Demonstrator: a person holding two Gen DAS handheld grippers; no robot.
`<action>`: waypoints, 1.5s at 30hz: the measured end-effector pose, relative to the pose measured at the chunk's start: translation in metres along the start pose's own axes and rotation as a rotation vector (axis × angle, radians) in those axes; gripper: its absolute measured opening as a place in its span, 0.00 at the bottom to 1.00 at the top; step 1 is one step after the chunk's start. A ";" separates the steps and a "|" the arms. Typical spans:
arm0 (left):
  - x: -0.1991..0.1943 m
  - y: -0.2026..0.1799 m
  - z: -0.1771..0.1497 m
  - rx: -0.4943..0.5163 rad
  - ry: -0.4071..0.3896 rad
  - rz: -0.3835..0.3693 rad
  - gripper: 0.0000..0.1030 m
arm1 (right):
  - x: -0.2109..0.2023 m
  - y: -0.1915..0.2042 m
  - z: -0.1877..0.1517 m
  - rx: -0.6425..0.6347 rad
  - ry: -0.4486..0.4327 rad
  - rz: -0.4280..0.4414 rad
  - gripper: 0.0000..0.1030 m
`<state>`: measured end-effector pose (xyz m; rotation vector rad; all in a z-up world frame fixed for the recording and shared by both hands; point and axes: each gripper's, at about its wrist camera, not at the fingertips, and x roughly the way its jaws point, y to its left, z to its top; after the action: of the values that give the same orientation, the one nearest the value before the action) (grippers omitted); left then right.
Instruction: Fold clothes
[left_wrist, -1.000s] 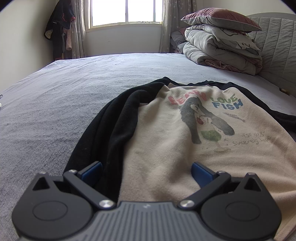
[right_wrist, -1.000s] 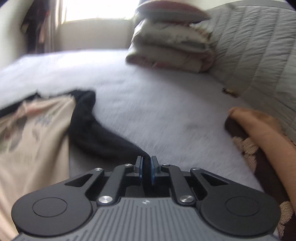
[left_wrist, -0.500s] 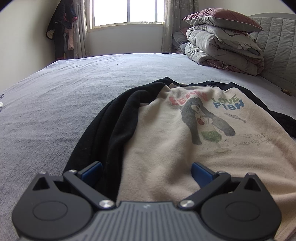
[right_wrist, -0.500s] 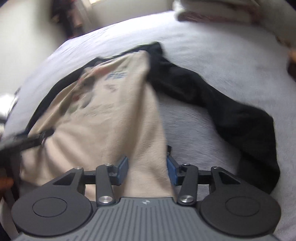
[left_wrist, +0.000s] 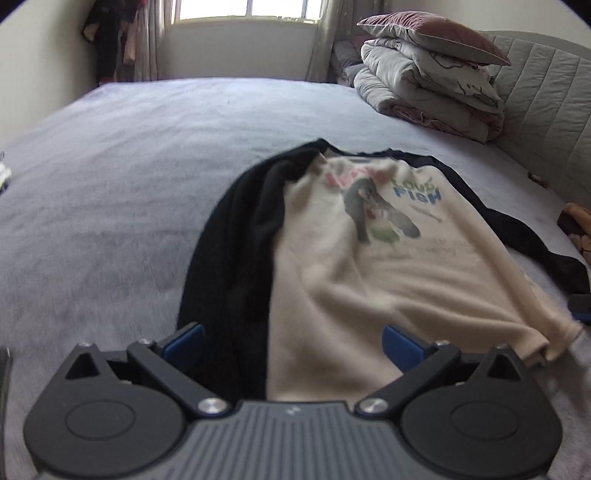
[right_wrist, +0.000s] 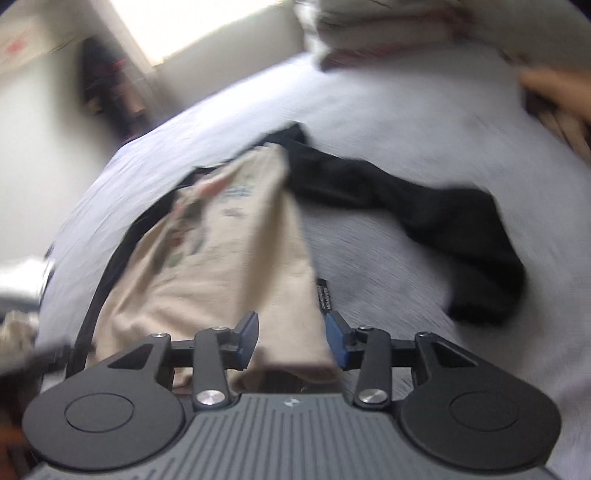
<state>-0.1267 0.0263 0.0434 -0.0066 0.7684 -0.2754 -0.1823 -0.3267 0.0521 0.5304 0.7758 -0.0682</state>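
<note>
A cream sweatshirt (left_wrist: 369, 266) with black sleeves and a printed front lies on the grey bed (left_wrist: 110, 206). Its left black sleeve (left_wrist: 251, 229) is folded over the body. The other black sleeve (right_wrist: 461, 229) trails out to the side. My left gripper (left_wrist: 291, 343) stands wide open over the near hem, with cloth lying between its fingers. My right gripper (right_wrist: 291, 338) is at the hem's right corner. Its jaws are opening with the cream hem (right_wrist: 291, 332) between them, and the pads do not press on it. This view is blurred.
Folded quilts under a pillow (left_wrist: 428, 81) are stacked at the head of the bed by the padded headboard (left_wrist: 546, 110). A person's limb in brown patterned cloth (left_wrist: 576, 221) rests at the right edge. Clothes (left_wrist: 107, 40) hang in the far corner beside the window.
The right gripper swung from the black sleeve over to the cream hem, and its jaws went from shut to apart. The left gripper drew back and rose a little, still open.
</note>
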 end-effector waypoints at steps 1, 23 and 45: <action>-0.002 -0.002 -0.005 -0.008 0.010 -0.004 1.00 | 0.001 -0.007 -0.001 0.045 0.015 0.001 0.43; -0.005 0.009 0.003 -0.046 0.032 -0.018 0.18 | -0.045 0.007 -0.004 -0.048 -0.108 0.013 0.06; 0.016 -0.005 -0.016 -0.155 0.092 -0.091 0.93 | 0.021 -0.011 -0.007 -0.006 0.119 -0.026 0.40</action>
<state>-0.1282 0.0186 0.0217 -0.1765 0.8807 -0.3031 -0.1750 -0.3303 0.0285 0.5220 0.8991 -0.0583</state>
